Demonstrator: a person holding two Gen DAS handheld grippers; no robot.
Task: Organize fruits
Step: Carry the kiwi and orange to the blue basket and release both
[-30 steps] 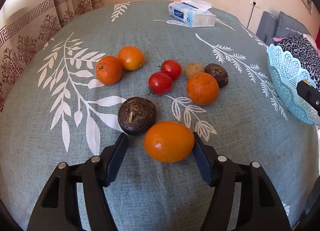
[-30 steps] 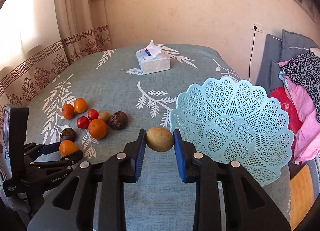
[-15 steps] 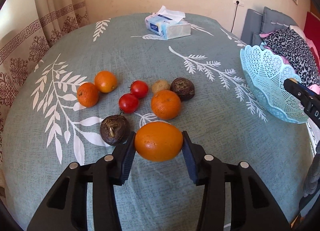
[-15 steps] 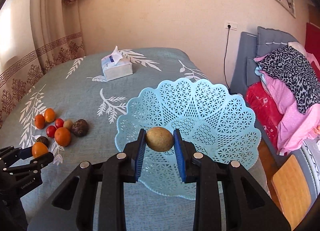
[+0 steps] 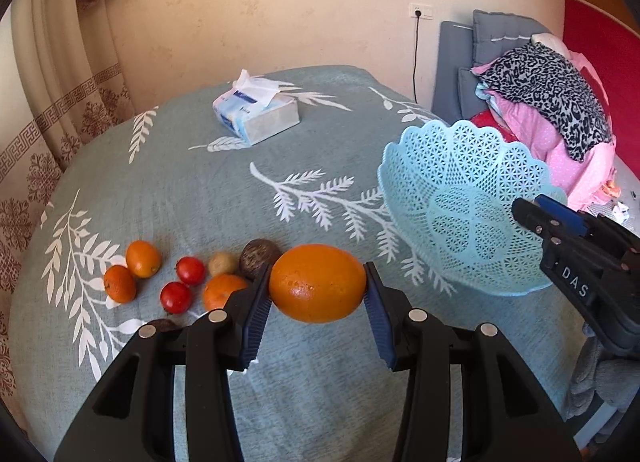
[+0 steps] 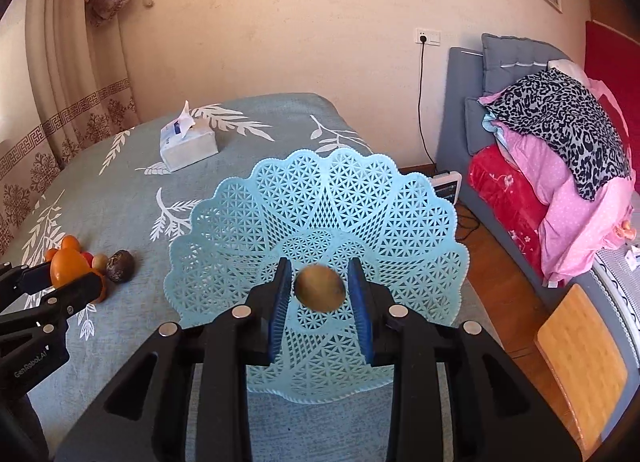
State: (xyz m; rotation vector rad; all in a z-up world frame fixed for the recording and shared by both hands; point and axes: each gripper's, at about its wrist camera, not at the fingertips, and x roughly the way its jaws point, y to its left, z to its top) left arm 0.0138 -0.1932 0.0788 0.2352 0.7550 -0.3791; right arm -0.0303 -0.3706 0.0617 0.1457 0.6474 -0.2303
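Note:
My left gripper (image 5: 316, 294) is shut on a large orange (image 5: 316, 282), held above the teal tablecloth left of the light-blue lattice basket (image 5: 460, 165). Over that basket (image 6: 320, 189) my right gripper (image 6: 320, 292) has its jaws opening. A blurred brown round fruit (image 6: 320, 288) sits between the pads with a gap on each side. Left on the cloth are three oranges (image 5: 143, 258), two tomatoes (image 5: 191, 270), a small tan fruit (image 5: 223, 264) and two dark wrinkled fruits (image 5: 258, 254). The right gripper (image 5: 524, 209) shows at the basket's right rim.
A tissue box (image 5: 256, 113) lies at the far side of the table. Right of the table stands a grey sofa piled with clothes (image 6: 560, 141). A wooden stool (image 6: 580, 342) is at the lower right. A curtain (image 5: 60, 81) hangs along the left.
The left gripper closed on the large orange, lifted it and swung right toward the basket. The right gripper carried the brown fruit over the basket, and its pads have parted from it.

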